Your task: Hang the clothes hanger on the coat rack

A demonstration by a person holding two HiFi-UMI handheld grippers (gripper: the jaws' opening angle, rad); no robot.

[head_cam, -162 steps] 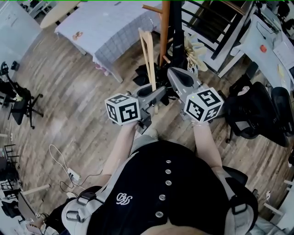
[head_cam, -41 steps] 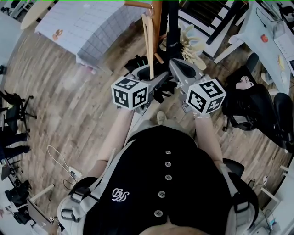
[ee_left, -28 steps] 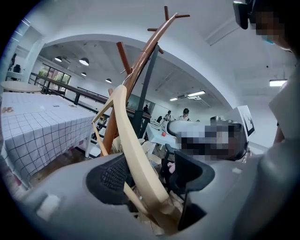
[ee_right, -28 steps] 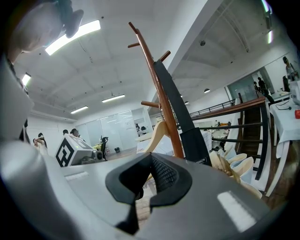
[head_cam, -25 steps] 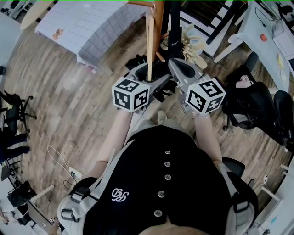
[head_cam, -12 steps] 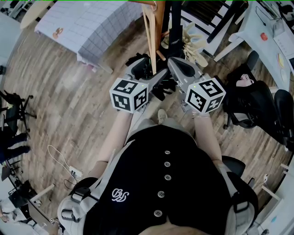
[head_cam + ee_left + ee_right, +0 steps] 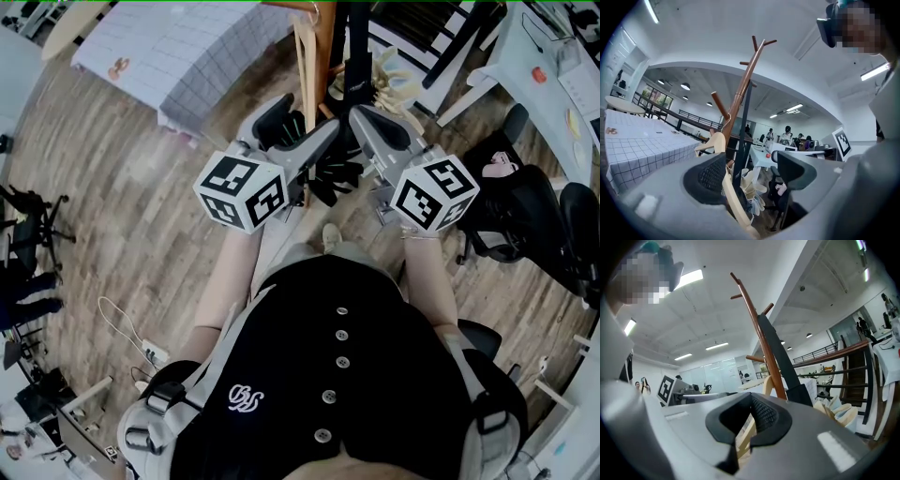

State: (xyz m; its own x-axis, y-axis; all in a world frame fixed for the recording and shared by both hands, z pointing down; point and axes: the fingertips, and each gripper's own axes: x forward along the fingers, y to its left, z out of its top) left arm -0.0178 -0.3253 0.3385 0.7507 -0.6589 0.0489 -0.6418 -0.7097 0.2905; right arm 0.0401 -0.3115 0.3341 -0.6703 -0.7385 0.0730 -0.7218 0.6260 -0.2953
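Your left gripper (image 7: 752,174) stands wide open and holds nothing. The wooden clothes hanger (image 7: 732,199) runs down between its jaws, at the lower centre of the left gripper view, touching or just beside the left-hand pad. The hanger's top sits by a peg of the coat rack (image 7: 740,89); I cannot tell whether the hook is fully seated on it. If you pull away sideways, that pad could drag the hanger's arm, swing it and lift the hook off, so draw straight back. Your right gripper (image 7: 745,422) has its jaws almost together and empty, close to the rack's pole at centre frame. A nudge there might shake the rack and drop the hanger.
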